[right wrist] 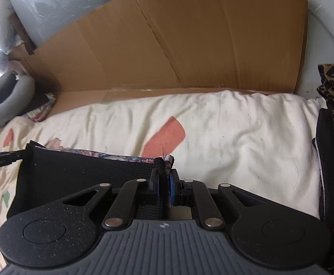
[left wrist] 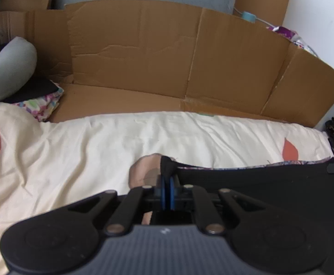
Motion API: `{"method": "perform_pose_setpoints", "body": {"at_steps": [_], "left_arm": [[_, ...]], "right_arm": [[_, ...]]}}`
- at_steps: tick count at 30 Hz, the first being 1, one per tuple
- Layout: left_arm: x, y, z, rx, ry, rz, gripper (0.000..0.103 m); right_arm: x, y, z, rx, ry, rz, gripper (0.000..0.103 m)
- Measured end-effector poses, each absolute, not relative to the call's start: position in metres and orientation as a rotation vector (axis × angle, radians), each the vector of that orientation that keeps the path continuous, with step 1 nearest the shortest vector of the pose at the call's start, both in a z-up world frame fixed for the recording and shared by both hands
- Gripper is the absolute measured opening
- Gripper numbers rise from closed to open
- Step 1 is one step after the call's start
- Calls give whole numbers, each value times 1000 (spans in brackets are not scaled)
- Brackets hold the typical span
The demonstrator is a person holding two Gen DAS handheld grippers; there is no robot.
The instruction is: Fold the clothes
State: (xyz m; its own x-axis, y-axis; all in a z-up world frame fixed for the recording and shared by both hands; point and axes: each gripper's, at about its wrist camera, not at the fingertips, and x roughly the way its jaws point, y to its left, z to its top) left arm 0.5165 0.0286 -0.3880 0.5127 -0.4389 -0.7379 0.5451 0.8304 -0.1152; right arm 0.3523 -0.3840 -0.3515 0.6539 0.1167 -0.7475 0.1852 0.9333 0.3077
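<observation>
**Over the bed, a black garment held stretched between both grippers**

Above the cream bedspread point(left wrist: 75, 160), the left gripper point(left wrist: 167, 178) has its jaws closed almost fully on one corner of the black garment point(left wrist: 258, 178), a tuft of dark cloth bunched up between the blue pads. From the right wrist view, the right gripper point(right wrist: 164, 174) is likewise nearly closed, pinching the opposite corner of the same garment point(right wrist: 86, 171), where a bit of patterned lining shows at the pinch. The cloth runs taut from one gripper to the other, with a patterned edge along its far side, and each gripper's tip shows at the edge of the other's view. Whether the lower part of the garment rests on the bed or hangs free cannot be told, since the gripper bodies hide it.

Judging by this, the step in hand is the carry of a held edge, part of laying out or folding over the piece. The next move likely calls for both grippers to travel together, keeping the edge straight and the tension even, then lowering it flat onto the bedspread, short of the cardboard point(left wrist: 144, 57) standing at the far side, before letting go. Uneven travel would skew the fold
</observation>
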Motion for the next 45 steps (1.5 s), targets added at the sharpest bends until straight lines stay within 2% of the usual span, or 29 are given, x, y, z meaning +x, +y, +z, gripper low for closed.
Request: {"method": "perform_pose_setpoints", "body": {"at_steps": [11,12,13,16,18,24,29,45], "left_arm": [[528,14,-425,186,936,-562,5],[529,14,-428,166,944,-553,6],[530,18,-428,131,953,-539,9],[533,28,-423,46,966,-494,16],[528,31,-413,69,936,-474,16],[503,24,-378,62,859,-563,16],[478,-3,-371,47,832,-666,16],[470,-40,-409,142,862,-703,17]], "right_arm": [[373,-377,-387,354,947,-65,8],[375,-375,-390,347,952,-66,9],[376,-374,-391,338,950,-71,17],[376,-375,-389,342,942,-87,23],[374,-375,-382,322,927,-106,30],[367,-364,-347,264,834,-49,30],[370,-336,-327,236,784,65,30],[396,-259,-341,54,798,205,25]]}}
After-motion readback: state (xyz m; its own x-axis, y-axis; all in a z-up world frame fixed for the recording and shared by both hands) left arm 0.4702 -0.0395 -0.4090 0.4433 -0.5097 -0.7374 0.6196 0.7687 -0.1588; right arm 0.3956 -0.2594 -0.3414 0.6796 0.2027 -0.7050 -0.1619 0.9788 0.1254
